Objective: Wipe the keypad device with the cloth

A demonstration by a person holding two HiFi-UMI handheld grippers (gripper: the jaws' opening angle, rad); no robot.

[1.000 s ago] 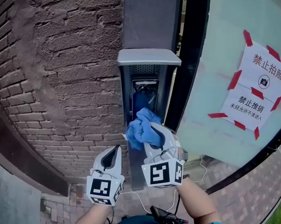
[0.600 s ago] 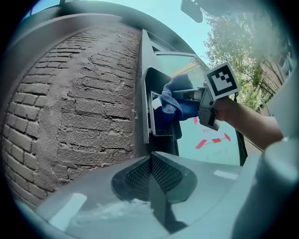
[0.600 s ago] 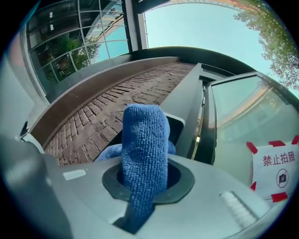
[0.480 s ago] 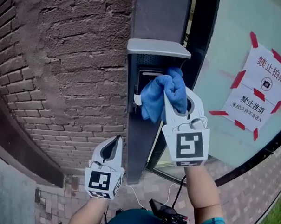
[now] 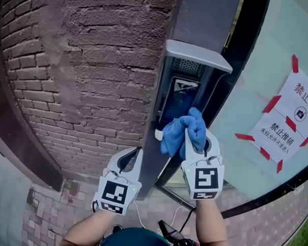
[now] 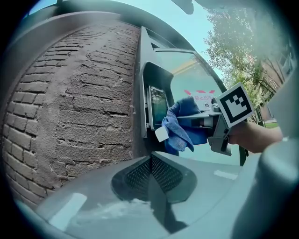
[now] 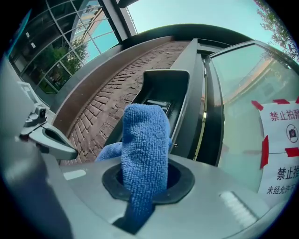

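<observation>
While its jaws clamp on the blue cloth, the right gripper holds the bunched fabric against the lower front of the keypad device, under its grey hood on the dark post. Nearer and to the left, the left gripper has its jaws together on nothing, close to the brick wall. A taped paper notice hangs on the glass at the right
</observation>
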